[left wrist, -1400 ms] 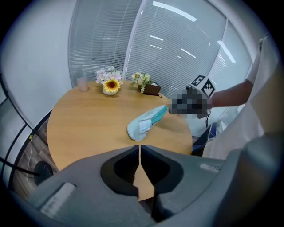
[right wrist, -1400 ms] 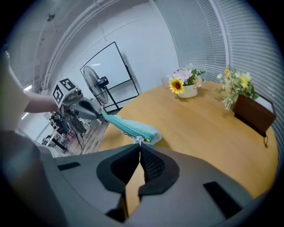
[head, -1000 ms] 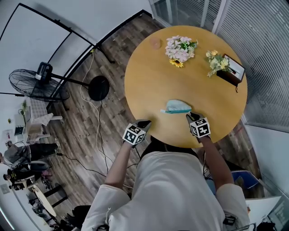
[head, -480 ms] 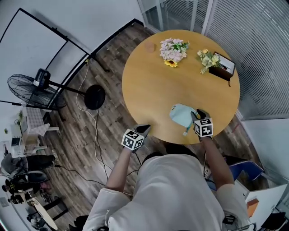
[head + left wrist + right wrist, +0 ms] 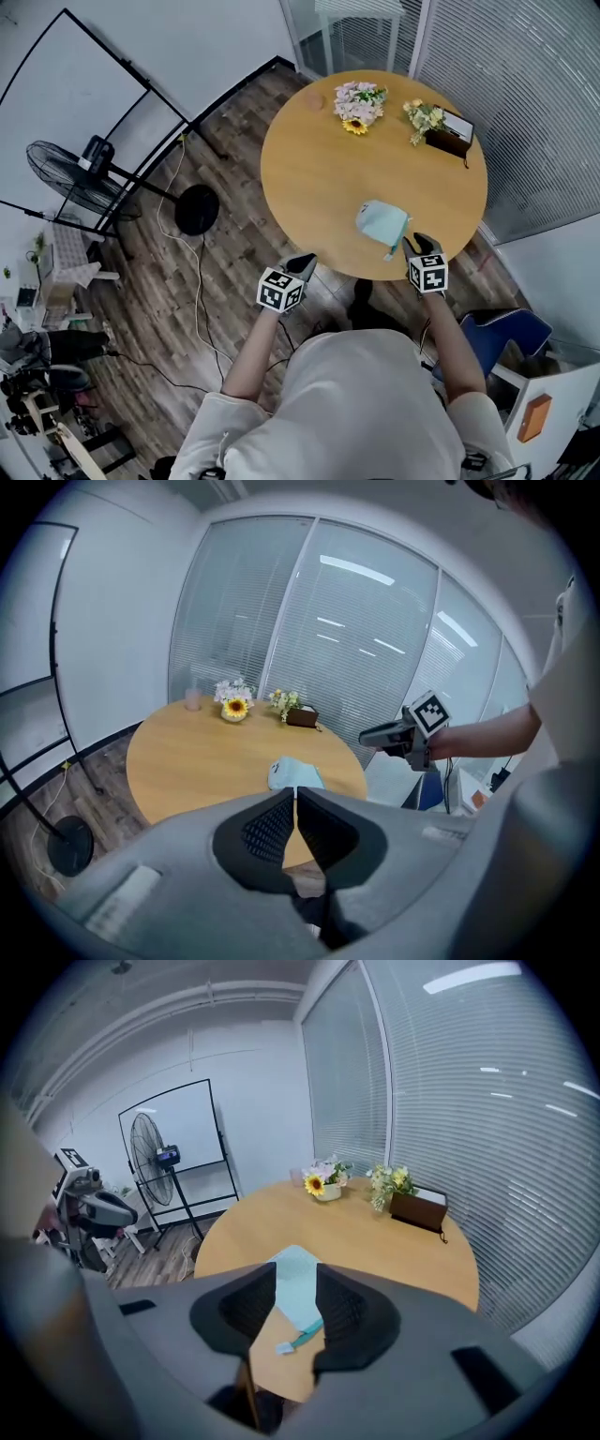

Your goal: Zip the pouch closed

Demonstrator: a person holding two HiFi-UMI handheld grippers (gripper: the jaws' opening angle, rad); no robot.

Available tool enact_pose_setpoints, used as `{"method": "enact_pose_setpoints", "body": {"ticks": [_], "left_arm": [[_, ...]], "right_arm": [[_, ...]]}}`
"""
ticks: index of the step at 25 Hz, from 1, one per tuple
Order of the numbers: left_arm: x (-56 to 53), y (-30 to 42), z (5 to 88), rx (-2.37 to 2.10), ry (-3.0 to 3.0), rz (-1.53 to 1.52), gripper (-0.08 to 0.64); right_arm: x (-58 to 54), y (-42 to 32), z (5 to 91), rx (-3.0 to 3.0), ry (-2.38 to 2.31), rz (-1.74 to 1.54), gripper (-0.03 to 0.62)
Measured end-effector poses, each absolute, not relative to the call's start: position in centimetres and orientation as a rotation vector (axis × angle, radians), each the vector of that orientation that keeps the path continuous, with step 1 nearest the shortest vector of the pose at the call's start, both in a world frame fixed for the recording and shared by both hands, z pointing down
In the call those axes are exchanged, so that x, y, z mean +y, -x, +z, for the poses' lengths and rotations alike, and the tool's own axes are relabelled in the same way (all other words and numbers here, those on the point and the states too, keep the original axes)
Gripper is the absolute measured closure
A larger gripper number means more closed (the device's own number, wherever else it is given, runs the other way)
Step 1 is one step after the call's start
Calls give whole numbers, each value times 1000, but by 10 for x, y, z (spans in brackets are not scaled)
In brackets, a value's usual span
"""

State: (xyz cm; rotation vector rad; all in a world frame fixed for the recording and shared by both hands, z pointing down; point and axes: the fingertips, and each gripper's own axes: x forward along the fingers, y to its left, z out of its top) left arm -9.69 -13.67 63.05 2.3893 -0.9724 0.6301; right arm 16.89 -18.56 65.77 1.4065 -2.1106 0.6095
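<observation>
Near lower-right table (image 5: 328, 178) edge: pale-blue pouch (image 5: 382, 223), likely soft, light, apt to slide; best pinned at fabric end, pulled by teal zip tab (image 5: 298, 1337). Together, empty: left gripper (image 5: 304, 260) jaws. Apart, just opened, holding nothing: right gripper (image 5: 419, 244) jaws.

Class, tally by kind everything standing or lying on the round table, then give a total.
Pouch: 1
Flower bunches: 2
Brown box: 1
Cup: 1
Total: 5
</observation>
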Motion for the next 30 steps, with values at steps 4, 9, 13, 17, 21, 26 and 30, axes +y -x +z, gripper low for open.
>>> {"method": "enact_pose_setpoints", "body": {"ticks": [4, 9, 13, 17, 21, 26, 30], "left_arm": [[-100, 99, 607, -995, -2419, 624, 538], [-53, 102, 569, -981, -2488, 584, 540], [-14, 104, 538, -961, -2497, 553, 540], [5, 96, 516, -969, -2517, 506, 540], [20, 81, 499, -990, -2546, 466, 540], [38, 59, 476, -989, -2575, 383, 539], [51, 45, 455, -1002, -2581, 313, 540]], "right_arm": [[-139, -157, 625, -2142, -1439, 560, 471], [-78, -148, 575, -2160, -1508, 475, 506], [-25, -144, 534, -2174, -1560, 445, 534], [12, -145, 508, -2197, -1557, 397, 554], [36, -153, 493, -2230, -1555, 368, 566], [56, -162, 480, -2277, -1535, 343, 574], [66, -169, 465, -2336, -1517, 352, 580]]}}
